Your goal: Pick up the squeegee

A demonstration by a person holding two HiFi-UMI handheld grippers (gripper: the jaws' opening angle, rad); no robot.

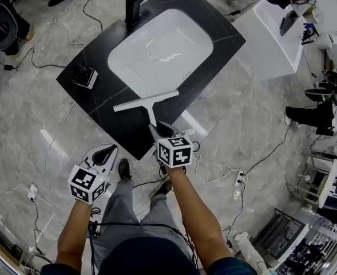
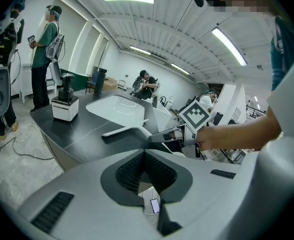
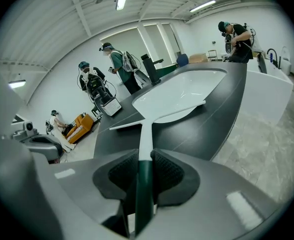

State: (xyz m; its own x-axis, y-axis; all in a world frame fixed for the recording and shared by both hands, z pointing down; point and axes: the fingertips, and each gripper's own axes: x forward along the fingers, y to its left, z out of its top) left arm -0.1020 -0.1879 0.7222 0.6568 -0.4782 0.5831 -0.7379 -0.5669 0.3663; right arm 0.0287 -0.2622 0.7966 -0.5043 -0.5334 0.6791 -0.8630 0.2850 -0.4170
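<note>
A white squeegee lies on the black countertop, its blade along the front rim of the white sink and its handle pointing toward me. My right gripper reaches over the counter's near edge and is shut on the squeegee's dark green handle end; the pads sit against both of its sides. The blade rests flat on the counter ahead. My left gripper hangs off the counter at the lower left, shut with nothing in it. From there I see the squeegee and the right gripper.
A tall black faucet stands behind the sink. A small white-and-black appliance sits on the counter's left corner. A white tub stands to the right. Cables trail over the marble floor. People stand around the room's edges.
</note>
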